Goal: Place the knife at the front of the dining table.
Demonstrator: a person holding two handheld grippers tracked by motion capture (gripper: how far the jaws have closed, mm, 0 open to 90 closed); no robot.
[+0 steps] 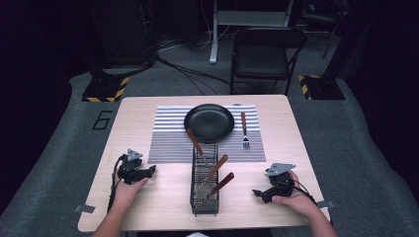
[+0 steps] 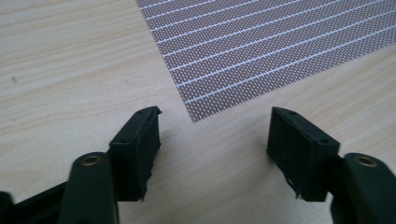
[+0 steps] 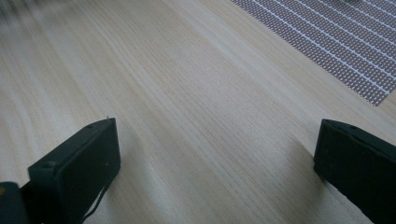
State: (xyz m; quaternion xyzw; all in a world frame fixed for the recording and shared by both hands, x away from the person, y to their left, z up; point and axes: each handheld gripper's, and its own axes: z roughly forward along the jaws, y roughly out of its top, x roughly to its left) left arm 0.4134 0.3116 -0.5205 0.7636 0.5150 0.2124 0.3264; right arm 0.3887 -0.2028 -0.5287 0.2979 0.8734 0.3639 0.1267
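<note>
- Nearest us, at the table's front edge, stands the black wire-mesh cutlery basket (image 1: 204, 185), long and narrow, between our two hands. It holds three utensils with reddish-brown wooden handles (image 1: 217, 167); they lean up and out of it at different angles, the rear one tipping toward the plate.
- Our left gripper (image 1: 148, 171) rests on the pale wooden table (image 1: 148, 207) left of the basket, jaws spread wide with nothing between them. In the left gripper view it points at the near corner of the grey striped woven placemat (image 2: 280, 42).
- Our right gripper (image 1: 258, 193) sits right of the basket, likewise gaping and empty (bare wood lies between its jaws in the right gripper view).
- Behind the basket, the round black plate (image 1: 209, 122) lies on the placemat, with a wooden-handled fork (image 1: 244, 129) just beside it on the right.
- What could go wrong, we judge: the handles cross closely, so closing on one may nudge its neighbour. The basket looks light, and a utensil catching in the mesh could drag or tip it.
- A slim handle gripped off-centre could also swivel in the jaws and knock the plate.
</note>
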